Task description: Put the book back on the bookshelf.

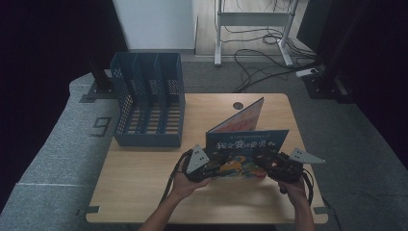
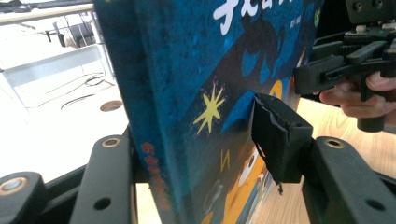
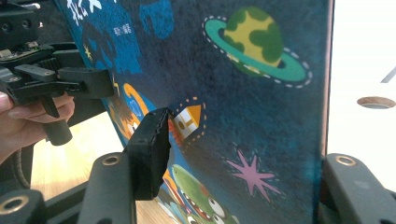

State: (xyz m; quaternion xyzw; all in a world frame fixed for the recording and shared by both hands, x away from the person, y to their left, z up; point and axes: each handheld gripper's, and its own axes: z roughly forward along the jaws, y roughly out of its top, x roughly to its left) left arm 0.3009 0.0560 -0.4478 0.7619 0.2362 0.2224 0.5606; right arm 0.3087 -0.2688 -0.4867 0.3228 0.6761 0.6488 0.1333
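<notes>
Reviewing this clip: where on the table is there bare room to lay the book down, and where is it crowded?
Free: the wide strip of table in front of the file rack, left of the left gripper, and the far right part beside the round hole. Crowded: the near centre, where both grippers, the right gripper too, clamp the upright book, and the far-left corner under the rack.

On the table (image 1: 144, 192), the file rack (image 1: 149, 98) stands far left, the upright book (image 1: 245, 144) right of it.
</notes>
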